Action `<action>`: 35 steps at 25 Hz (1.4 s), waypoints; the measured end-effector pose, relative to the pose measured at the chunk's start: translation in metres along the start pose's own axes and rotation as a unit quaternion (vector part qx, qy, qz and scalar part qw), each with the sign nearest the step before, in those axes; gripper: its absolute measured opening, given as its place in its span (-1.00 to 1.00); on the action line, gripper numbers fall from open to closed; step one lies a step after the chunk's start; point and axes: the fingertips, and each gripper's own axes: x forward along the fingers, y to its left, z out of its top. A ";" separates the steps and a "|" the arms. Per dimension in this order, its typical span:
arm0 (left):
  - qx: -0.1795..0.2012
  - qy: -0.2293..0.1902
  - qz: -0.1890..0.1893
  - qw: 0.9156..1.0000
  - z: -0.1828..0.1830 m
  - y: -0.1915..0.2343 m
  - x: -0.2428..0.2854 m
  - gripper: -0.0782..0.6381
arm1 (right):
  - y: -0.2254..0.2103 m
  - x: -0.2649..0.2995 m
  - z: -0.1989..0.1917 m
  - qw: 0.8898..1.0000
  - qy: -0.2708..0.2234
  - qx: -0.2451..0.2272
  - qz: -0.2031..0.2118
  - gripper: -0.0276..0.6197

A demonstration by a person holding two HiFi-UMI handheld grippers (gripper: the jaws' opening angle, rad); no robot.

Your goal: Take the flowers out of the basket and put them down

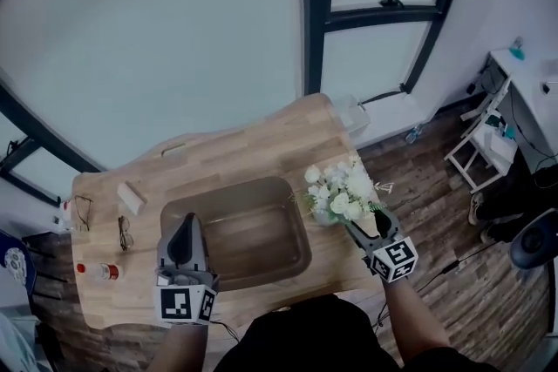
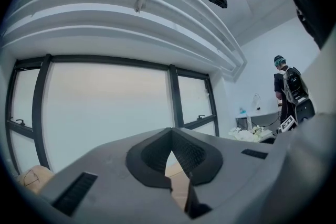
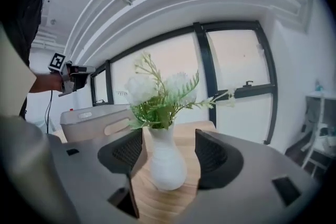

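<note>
we're at the release: the vase (image 3: 167, 162) of flowers (image 3: 157, 93) stands on the worktop (image 1: 235, 154), right gripper (image 1: 364, 223) slack around it, left gripper (image 1: 185, 236) clenched empty. next, withdraw straight back.

From where I stand, no words, brand names or numbers can be read anywhere in the room. The only signs are black-and-white square markers. The left cube (image 1: 186, 303), riding on the left gripper (image 1: 186, 224), shows one on each face turned my way. The right cube (image 1: 394, 260), on the right gripper (image 1: 366, 224), shows one on top. They are block patterns, not letters or digits. A bottle (image 1: 98, 271) near the left edge of the wooden table (image 1: 227, 152) has a red label, but any print on it is too small to make out.
</note>
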 end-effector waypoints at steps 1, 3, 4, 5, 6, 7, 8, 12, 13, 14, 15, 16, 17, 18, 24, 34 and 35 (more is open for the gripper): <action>-0.001 0.002 -0.004 1.000 -0.002 -0.002 0.000 -0.77 | 0.001 -0.007 0.006 1.000 -0.006 -0.004 -0.005 0.06; 0.000 0.006 -0.012 1.000 -0.007 -0.009 0.001 -0.77 | 0.005 -0.022 0.020 1.000 -0.020 -0.011 -0.006 0.05; -0.001 0.008 -0.016 1.000 -0.011 -0.012 0.000 -0.77 | 0.008 -0.028 0.029 0.999 -0.029 -0.013 -0.006 0.05; -0.003 0.011 -0.019 1.000 -0.015 -0.015 0.000 -0.77 | 0.010 -0.035 0.037 0.999 -0.039 -0.012 -0.007 0.05; -0.005 0.013 -0.023 1.000 -0.018 -0.018 -0.001 -0.77 | 0.012 -0.041 0.044 0.999 -0.046 -0.007 -0.009 0.02; -0.006 0.014 -0.028 0.999 -0.021 -0.021 -0.002 -0.77 | 0.012 -0.046 0.050 0.999 -0.050 0.005 -0.012 -0.05; -0.007 0.016 -0.032 0.999 -0.023 -0.024 -0.003 -0.77 | 0.010 -0.051 0.054 0.998 -0.051 0.020 -0.017 -0.20; -0.004 0.024 -0.047 0.999 -0.033 -0.036 -0.005 -0.77 | 0.001 -0.068 0.073 0.997 -0.058 0.051 -0.031 -0.65; -0.004 0.025 -0.050 0.998 -0.034 -0.037 -0.005 -0.77 | 0.001 -0.072 0.079 0.996 -0.065 0.047 -0.032 -0.74; -0.004 0.024 -0.053 0.998 -0.035 -0.039 -0.005 -0.77 | 0.001 -0.075 0.084 0.996 -0.070 0.038 -0.033 -0.81; -0.003 0.024 -0.056 0.998 -0.035 -0.041 -0.005 -0.77 | 0.002 -0.078 0.089 0.996 -0.075 0.027 -0.034 -0.84; -0.002 0.023 -0.059 0.998 -0.034 -0.043 -0.004 -0.77 | 0.003 -0.079 0.092 0.996 -0.079 0.015 -0.035 -0.85; -0.001 0.021 -0.063 0.998 -0.033 -0.045 -0.003 -0.77 | 0.004 -0.080 0.095 0.996 -0.083 0.006 -0.034 -0.85; 0.000 0.019 -0.065 0.998 -0.032 -0.046 -0.002 -0.77 | 0.006 -0.080 0.096 0.996 -0.089 0.001 -0.032 -0.85; 0.006 0.019 -0.067 0.998 -0.029 -0.045 0.001 -0.77 | 0.009 -0.075 0.090 0.996 -0.082 -0.007 -0.046 -0.85; 0.010 0.018 -0.072 0.997 -0.025 -0.041 0.009 -0.77 | 0.004 -0.068 0.092 0.995 -0.083 -0.009 -0.058 -0.85; 0.010 0.017 -0.073 0.997 -0.024 -0.040 0.010 -0.77 | 0.004 -0.068 0.092 0.995 -0.083 -0.010 -0.059 -0.85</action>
